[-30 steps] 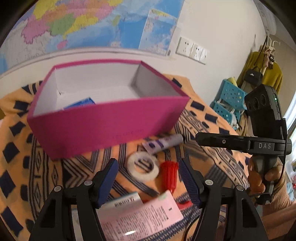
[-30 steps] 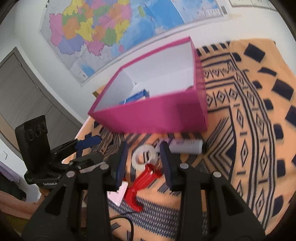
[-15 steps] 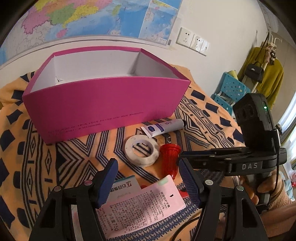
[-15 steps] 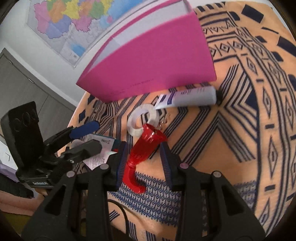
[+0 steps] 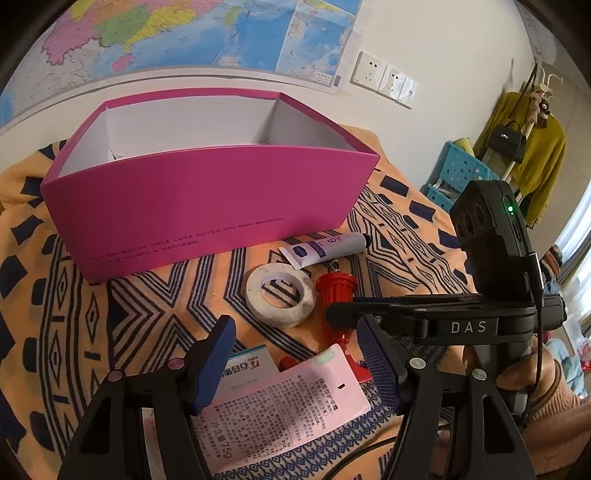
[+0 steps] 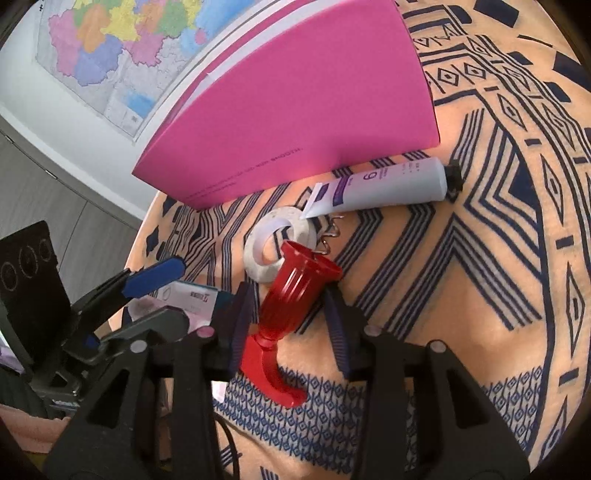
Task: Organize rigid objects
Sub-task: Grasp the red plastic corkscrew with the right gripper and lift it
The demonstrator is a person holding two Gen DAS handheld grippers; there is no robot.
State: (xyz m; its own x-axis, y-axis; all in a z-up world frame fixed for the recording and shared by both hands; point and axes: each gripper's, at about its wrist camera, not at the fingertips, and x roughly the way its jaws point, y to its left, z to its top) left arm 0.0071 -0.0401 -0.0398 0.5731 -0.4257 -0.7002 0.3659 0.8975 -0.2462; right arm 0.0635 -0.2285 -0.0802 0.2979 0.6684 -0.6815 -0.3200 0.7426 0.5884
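Observation:
A red plastic corkscrew [image 6: 295,295] lies on the patterned cloth, its metal spiral pointing away. My right gripper [image 6: 286,314] is open, its jaws on either side of the corkscrew's body with gaps to both. The corkscrew also shows in the left wrist view [image 5: 335,295], partly behind the right gripper [image 5: 334,314]. My left gripper [image 5: 295,354] is open and empty above a pink leaflet [image 5: 280,406] and a small carton [image 5: 245,365]. A white tape roll [image 5: 281,295] and a white tube [image 5: 325,248] lie before the open pink box [image 5: 207,206].
The orange and navy patterned cloth [image 6: 498,258] covers the surface. A wall map [image 5: 177,33] hangs behind the box. Blue crates [image 5: 461,173] and hanging clothes [image 5: 532,144] stand at the far right.
Both grippers have come down and closer to the cloth. The right gripper has moved in around the red corkscrew and now straddles it.

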